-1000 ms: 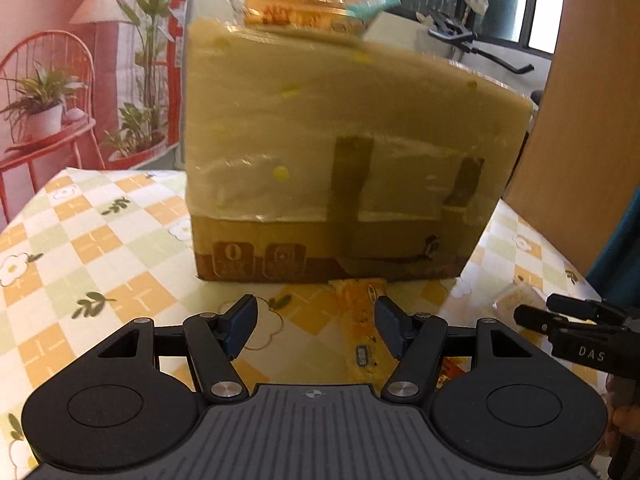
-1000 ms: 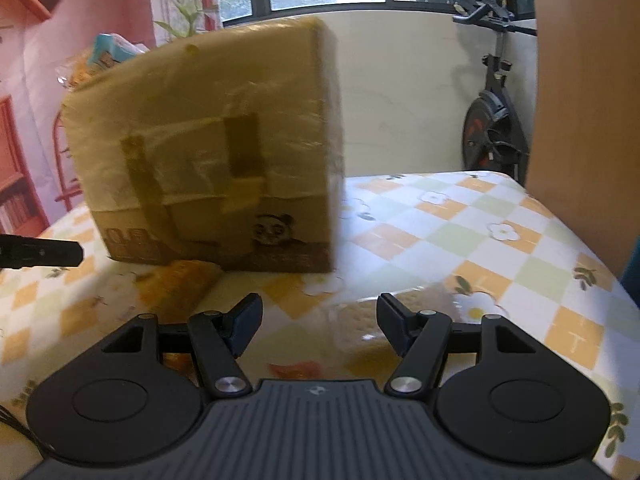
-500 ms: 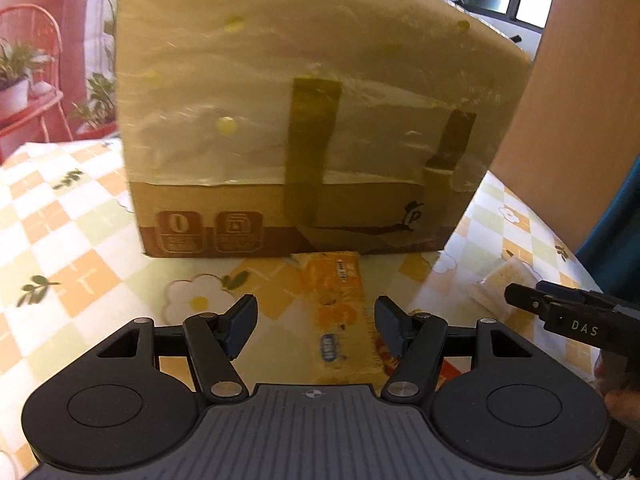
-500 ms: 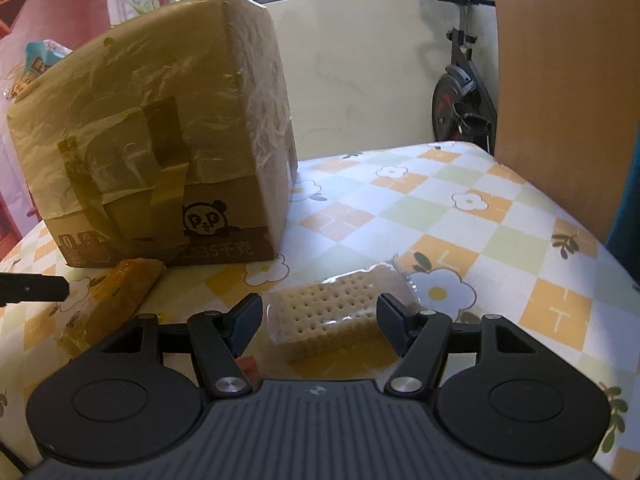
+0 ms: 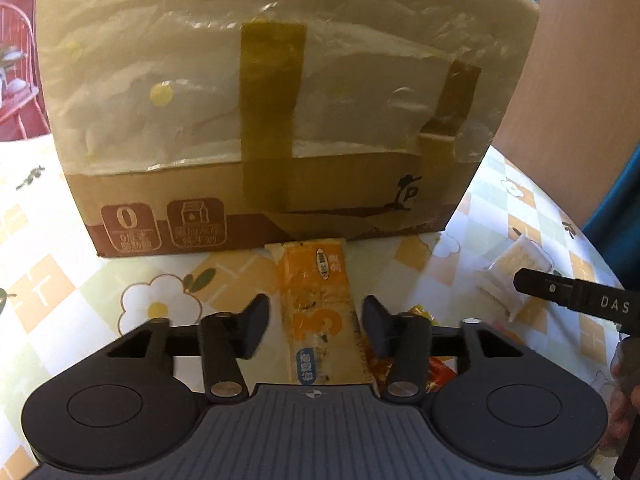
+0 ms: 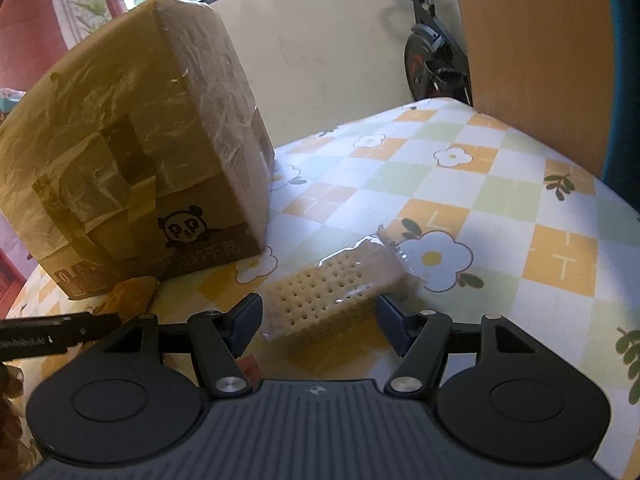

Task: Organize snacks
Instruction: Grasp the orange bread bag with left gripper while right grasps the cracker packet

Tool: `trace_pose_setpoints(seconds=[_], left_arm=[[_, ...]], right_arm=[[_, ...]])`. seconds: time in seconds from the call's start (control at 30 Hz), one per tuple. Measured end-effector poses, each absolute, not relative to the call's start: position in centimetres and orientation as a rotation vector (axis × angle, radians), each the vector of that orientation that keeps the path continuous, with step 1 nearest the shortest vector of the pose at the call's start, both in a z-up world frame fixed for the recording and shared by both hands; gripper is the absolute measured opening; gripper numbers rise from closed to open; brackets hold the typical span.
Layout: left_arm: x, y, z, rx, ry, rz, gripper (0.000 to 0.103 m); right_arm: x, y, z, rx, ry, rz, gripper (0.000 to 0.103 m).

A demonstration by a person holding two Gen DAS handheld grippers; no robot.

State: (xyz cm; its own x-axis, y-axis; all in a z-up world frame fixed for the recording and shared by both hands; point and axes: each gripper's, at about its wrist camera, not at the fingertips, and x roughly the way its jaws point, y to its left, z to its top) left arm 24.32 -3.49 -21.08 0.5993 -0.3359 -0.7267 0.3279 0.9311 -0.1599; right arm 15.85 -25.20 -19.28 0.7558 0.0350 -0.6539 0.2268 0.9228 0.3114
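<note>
A: How's the orange snack packet (image 5: 322, 312) described?

B: Long, flat, orange with blue labels, laid on the floral worktop (image 5: 60, 276) against the taped cardboard box (image 5: 272, 120). It's straddled by the left hand-held gripper (image 5: 316, 322), whose jaws have just been closing, pads not yet touching.

A: The clear cracker pack (image 6: 336, 292)?

B: Framed by the spread right hand-held gripper (image 6: 318, 320).

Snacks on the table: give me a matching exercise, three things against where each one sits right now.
Things:
1. orange packet
2. cracker pack
3. box

Places:
A. between the right gripper's jaws
B. standing behind both snacks
C. between the left gripper's jaws, its far end at the box's foot

Pairs: 1-C, 2-A, 3-B
</note>
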Motion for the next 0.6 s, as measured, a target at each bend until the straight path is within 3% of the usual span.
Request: trace_pose_setpoints(seconds=[0.6], left_arm=[[23.6, -1.4, -21.9, -0.066, 0.845, -0.362, 0.049]], right_arm=[[21.4, -24.8, -19.5, 0.321, 0.803, -0.179, 0.069]])
